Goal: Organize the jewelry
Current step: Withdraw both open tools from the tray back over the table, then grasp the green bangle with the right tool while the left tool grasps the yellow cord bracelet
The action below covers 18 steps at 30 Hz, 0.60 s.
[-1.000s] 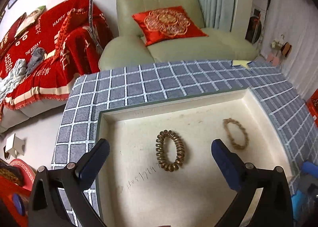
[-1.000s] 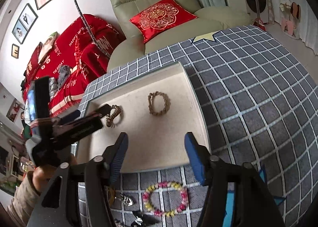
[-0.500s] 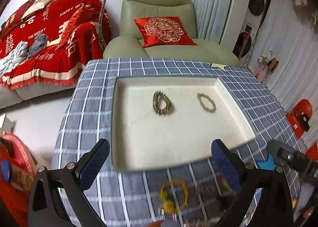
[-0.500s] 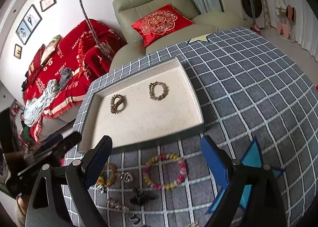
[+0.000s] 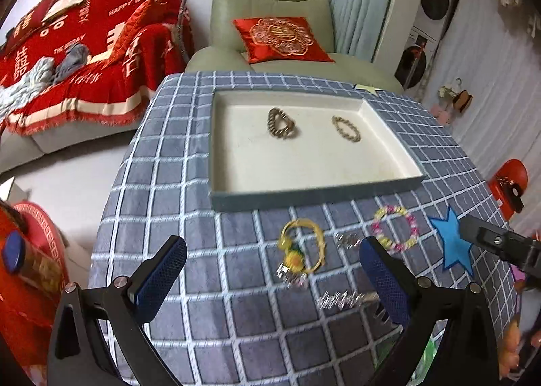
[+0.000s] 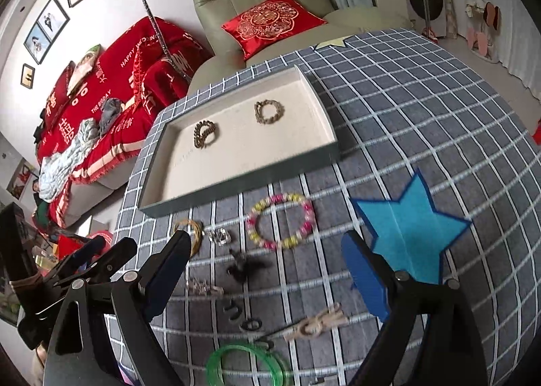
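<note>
A cream-lined tray [image 5: 314, 195] [image 6: 243, 183] sits on the checked table and holds a coiled bronze bracelet [image 5: 281, 123] [image 6: 204, 133] and a beaded tan bracelet [image 5: 345, 129] [image 6: 268, 111]. In front of the tray lie a yellow bangle with a charm [image 5: 302, 245] [image 6: 189, 228], a pink and yellow bead bracelet [image 5: 395, 229] [image 6: 280, 221], a silver ring [image 6: 220, 236], a dark clip [image 6: 245, 267], green bangles [image 6: 247, 364] and several small pieces. My left gripper [image 5: 270, 282] is open and empty above the loose pieces. My right gripper [image 6: 265, 272] is open and empty over them too.
A blue felt star [image 6: 409, 230] [image 5: 451, 242] lies on the cloth at the right. A green armchair with a red cushion [image 5: 280, 36] stands behind the table, and a sofa with a red cover [image 5: 67, 58] to the left. The table edge drops off at the left.
Both grippers have pulled back from the tray toward the near side of the table. The coiled bracelet stays in the tray. The loose jewelry has come into view.
</note>
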{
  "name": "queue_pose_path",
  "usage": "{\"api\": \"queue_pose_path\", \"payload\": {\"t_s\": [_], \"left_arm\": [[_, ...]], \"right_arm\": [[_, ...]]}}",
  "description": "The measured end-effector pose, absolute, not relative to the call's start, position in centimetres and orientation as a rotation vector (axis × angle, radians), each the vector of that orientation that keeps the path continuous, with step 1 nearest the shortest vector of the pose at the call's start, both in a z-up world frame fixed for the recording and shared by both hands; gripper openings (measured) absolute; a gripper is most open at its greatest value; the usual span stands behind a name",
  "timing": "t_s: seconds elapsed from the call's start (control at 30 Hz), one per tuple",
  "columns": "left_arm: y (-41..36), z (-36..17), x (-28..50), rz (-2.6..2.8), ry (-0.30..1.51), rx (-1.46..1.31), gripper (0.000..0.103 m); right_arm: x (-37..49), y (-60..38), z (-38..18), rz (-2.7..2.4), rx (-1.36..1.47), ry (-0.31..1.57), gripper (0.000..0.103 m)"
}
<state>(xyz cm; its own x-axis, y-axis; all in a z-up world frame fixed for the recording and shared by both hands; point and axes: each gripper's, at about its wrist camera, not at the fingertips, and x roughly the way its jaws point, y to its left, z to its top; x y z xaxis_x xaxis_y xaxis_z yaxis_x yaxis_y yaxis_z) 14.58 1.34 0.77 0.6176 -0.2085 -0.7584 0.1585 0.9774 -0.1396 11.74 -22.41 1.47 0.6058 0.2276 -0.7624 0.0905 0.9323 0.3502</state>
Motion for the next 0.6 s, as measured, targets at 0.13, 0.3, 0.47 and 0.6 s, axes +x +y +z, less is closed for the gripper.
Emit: {"api": "queue_pose_path", "payload": {"t_s": [0.13,0.3,0.47,0.6], "left_arm": [[2.2,-0.4,13.6,-0.175,0.902,-0.058,0.103],[3.5,-1.7,12.6,-0.155,0.926,-0.073,0.103],[3.8,-2.6,12.1,-0.153,0.940,-0.037,0.103],[3.6,-3.0,11.6,-0.171,0.947,-0.028,0.103]], "right_arm": [[10.1,-22.5,0.8,0.061,0.376,0.950,0.092],[8.4,-22.6,-0.1,0.029,0.362,0.975,0.092],[6.9,-22.6,-1.0,0.000,0.349,1.003,0.092],[5.7,-22.3,-1.6,-0.010,0.341,1.018,0.092]]}}
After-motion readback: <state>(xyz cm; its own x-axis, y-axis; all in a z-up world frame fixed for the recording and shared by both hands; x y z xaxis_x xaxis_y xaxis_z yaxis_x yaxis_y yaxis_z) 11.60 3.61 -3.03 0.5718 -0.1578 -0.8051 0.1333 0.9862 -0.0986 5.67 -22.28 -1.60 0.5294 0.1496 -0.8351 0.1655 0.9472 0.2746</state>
